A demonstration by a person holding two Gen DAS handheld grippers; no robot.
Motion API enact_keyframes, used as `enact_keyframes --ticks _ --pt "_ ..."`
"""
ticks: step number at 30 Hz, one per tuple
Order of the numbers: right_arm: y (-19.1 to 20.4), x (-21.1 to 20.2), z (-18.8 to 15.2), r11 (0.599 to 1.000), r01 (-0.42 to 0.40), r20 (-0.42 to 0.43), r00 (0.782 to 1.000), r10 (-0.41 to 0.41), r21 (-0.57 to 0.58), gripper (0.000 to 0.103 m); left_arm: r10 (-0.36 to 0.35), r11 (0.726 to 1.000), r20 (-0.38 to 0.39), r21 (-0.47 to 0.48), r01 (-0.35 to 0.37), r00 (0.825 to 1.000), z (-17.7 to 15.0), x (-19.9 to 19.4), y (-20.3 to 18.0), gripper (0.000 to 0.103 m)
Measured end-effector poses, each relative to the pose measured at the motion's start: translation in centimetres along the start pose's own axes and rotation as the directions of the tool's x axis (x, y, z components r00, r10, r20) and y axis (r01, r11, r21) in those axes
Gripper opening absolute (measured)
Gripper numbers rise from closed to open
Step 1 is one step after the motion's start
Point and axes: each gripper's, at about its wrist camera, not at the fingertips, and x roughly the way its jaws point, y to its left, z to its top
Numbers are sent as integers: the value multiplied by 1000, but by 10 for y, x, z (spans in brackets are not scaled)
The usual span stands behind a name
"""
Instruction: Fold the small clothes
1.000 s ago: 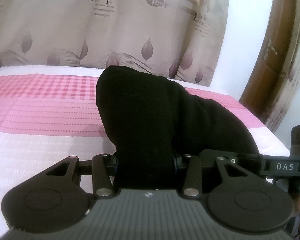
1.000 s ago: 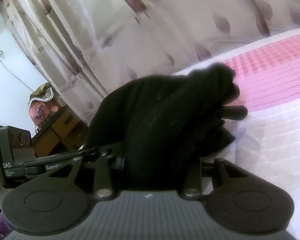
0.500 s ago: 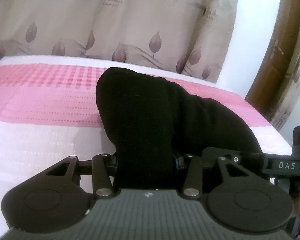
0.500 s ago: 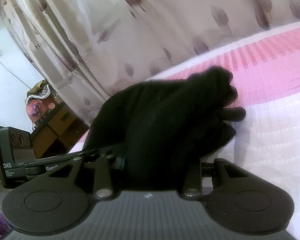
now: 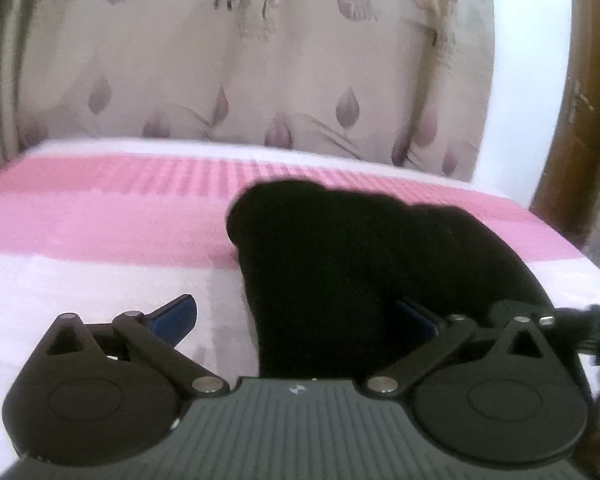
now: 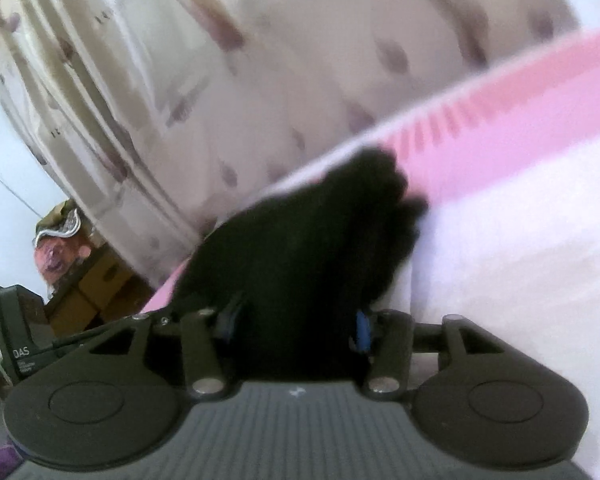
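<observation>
A small black garment (image 5: pixel 352 264) lies bunched on the pink and white bedspread (image 5: pixel 100 232). In the left wrist view my left gripper (image 5: pixel 296 316) is open; its blue-padded fingers (image 5: pixel 172 316) stand wide apart and the cloth lies between them, touching only the right one. In the right wrist view my right gripper (image 6: pixel 296 324) is shut on the same black garment (image 6: pixel 312 240), which bulges forward from between the fingers (image 6: pixel 362 330). The other gripper's body shows at the far left of that view (image 6: pixel 16 332).
A beige curtain with leaf print (image 5: pixel 260 60) hangs behind the bed. A brown wooden door frame (image 5: pixel 572 120) stands at the right. Cardboard boxes and clutter (image 6: pixel 80 280) sit beyond the bed's edge in the right wrist view.
My left gripper has opened and let go of the black garment. Both grippers have lowered toward the bed and the garment has sunk lower. The right gripper still holds it.
</observation>
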Motion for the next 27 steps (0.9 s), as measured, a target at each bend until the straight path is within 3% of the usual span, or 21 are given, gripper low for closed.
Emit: enact_keyframes --ticks 4,6,9,12,17,22,27 --pt "29 -34 -3 988 104 115 989 -91 -111 86 82 995 87 48 -87 993 8 -18 -11 103" --pt "41 -49 -9 976 151 162 979 -126 -155 92 120 989 121 73 -129 985 11 -28 -18 103" --pt "54 -64 -18 963 181 196 970 -142 -198 92 140 981 181 108 -161 973 16 -42 -30 103" --pt "62 -73 -24 959 181 204 969 -137 -217 93 112 983 241 115 -143 964 15 -62 -38 103" --pt "65 -81 -28 960 178 205 970 -133 -217 93 145 987 388 3 -158 910 18 -102 -50 103" --pt "67 -87 -30 964 169 206 970 -127 -206 93 84 996 374 -21 -82 924 27 -115 -54 103" --pt "73 -89 -35 956 173 200 972 -125 -238 93 47 996 337 57 -70 940 28 -114 -64 103"
